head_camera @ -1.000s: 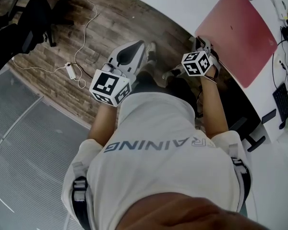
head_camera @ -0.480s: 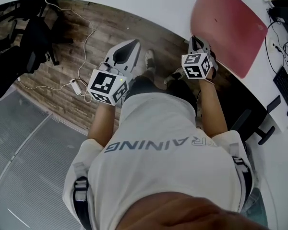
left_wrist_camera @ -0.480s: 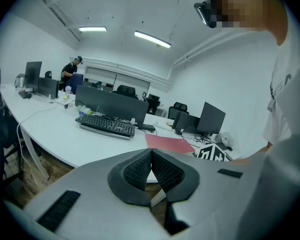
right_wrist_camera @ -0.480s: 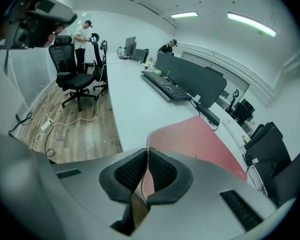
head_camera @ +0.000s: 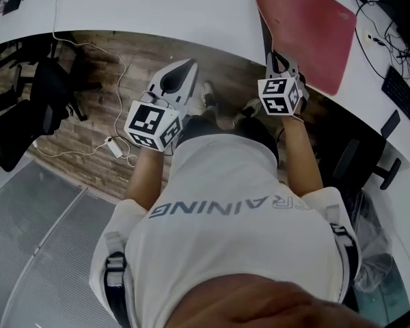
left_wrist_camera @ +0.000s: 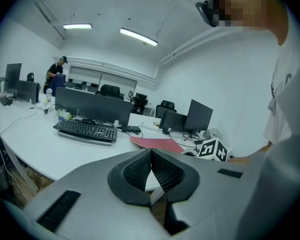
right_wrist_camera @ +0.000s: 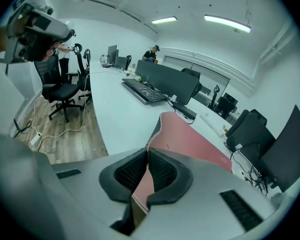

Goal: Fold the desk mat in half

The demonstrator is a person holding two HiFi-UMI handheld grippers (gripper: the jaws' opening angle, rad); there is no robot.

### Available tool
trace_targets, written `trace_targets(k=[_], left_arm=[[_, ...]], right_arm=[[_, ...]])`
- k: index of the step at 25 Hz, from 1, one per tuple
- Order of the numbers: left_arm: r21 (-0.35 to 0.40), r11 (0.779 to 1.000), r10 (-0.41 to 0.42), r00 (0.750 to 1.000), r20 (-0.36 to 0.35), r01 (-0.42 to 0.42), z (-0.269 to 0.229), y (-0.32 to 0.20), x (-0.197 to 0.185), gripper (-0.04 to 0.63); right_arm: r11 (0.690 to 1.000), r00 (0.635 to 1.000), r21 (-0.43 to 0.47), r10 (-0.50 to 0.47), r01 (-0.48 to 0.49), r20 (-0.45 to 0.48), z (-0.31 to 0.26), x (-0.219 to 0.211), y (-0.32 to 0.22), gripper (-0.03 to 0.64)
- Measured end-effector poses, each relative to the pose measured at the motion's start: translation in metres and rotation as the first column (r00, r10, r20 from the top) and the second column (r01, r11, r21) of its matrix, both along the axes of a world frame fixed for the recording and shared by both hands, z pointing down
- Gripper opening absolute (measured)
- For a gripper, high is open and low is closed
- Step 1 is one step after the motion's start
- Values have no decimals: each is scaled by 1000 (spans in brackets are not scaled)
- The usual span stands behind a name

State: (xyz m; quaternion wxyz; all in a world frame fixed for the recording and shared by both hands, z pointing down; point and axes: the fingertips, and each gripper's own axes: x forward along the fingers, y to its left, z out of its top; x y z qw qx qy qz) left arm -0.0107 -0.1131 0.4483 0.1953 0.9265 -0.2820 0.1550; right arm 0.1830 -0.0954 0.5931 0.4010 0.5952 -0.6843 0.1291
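Observation:
The red desk mat (head_camera: 302, 23) lies on the white desk (head_camera: 157, 9) at the upper right of the head view. My right gripper (head_camera: 275, 59) sits at the mat's near corner, at the desk's edge. In the right gripper view the right gripper (right_wrist_camera: 148, 154) is shut on the mat's (right_wrist_camera: 190, 139) edge, and that corner curls up off the desk. My left gripper (head_camera: 184, 67) hangs over the wooden floor, away from the desk, shut with nothing in it (left_wrist_camera: 151, 154). The mat (left_wrist_camera: 155, 143) shows far off in the left gripper view.
A keyboard (head_camera: 401, 94) and cables lie on the desk right of the mat. Another keyboard (right_wrist_camera: 144, 91) and monitors (right_wrist_camera: 167, 84) stand beyond it. A power strip (head_camera: 115, 146) with cord lies on the floor, and black office chairs (head_camera: 27, 108) stand at the left.
The head view has swung, so the desk and mat sit higher and further left. The mat's near corner has curled up at the right gripper. The left gripper has hardly moved.

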Motion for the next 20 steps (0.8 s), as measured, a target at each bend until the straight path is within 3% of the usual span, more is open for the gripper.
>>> trace_targets(k=[12, 20], left_arm=[[8, 989, 149, 989, -20, -149, -8, 18, 75, 28], [6, 973, 231, 972, -30, -231, -10, 32, 119, 28]], right_arm=[[987, 988, 60, 152, -152, 0, -21, 71, 33, 35], [972, 973, 54, 230, -230, 12, -20, 110, 62, 35]])
